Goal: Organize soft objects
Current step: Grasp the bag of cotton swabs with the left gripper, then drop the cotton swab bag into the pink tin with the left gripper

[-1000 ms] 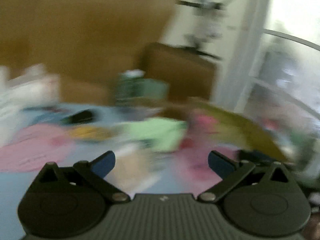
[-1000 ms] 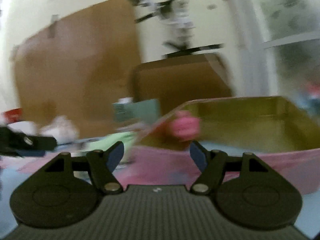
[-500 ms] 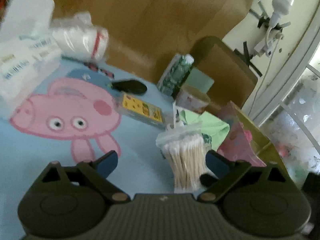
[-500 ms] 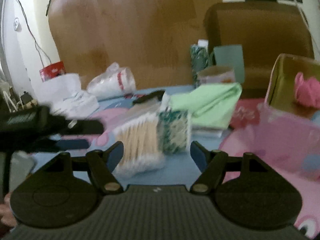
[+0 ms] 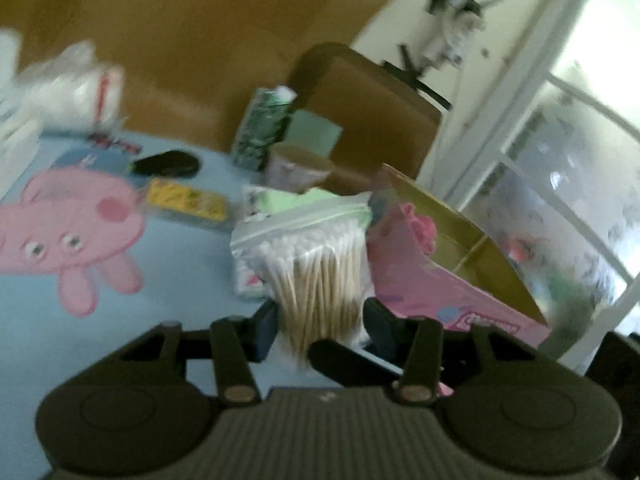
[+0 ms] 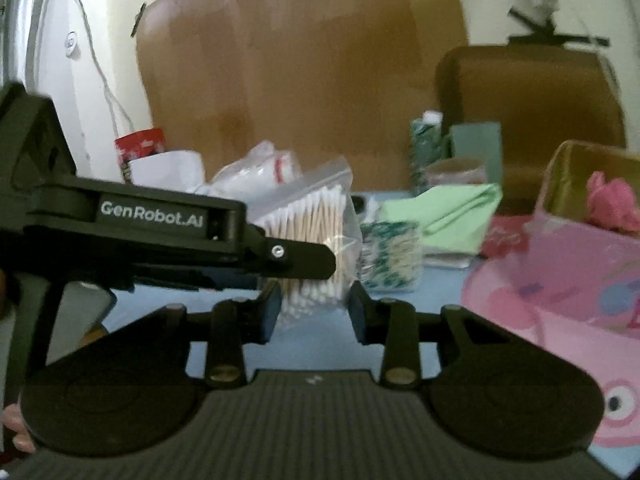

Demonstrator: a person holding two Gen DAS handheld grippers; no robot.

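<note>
A clear zip bag of cotton swabs (image 5: pixel 320 276) stands tilted just above the blue mat. My left gripper (image 5: pixel 322 328) is shut on its lower half. In the right wrist view the left gripper (image 6: pixel 316 258) reaches in from the left across the bag (image 6: pixel 316 220). My right gripper (image 6: pixel 316 312) is closing around the bag's bottom end, and both pads touch its plastic. To the right stands the open pink box (image 5: pixel 440 292) (image 6: pixel 560 264) with a pink fluffy thing (image 5: pixel 420 228) (image 6: pixel 612 204) inside. A folded green cloth (image 6: pixel 452 208) and a green-patterned tissue pack (image 6: pixel 390 256) lie behind the bag.
The blue mat with a pink pig print (image 5: pixel 60 240) holds a yellow pack (image 5: pixel 186 198), a black item (image 5: pixel 166 164), a white plastic bag (image 5: pixel 72 84), a paper cup (image 5: pixel 298 164) and a green carton (image 5: pixel 260 124). A red can (image 6: pixel 140 148) stands at the back left. A hand (image 6: pixel 16 432) shows low left.
Both grippers stood open before. The left one moved up to the swab bag and shut on it. The right one swung left from the pink box to the bag and narrowed.
</note>
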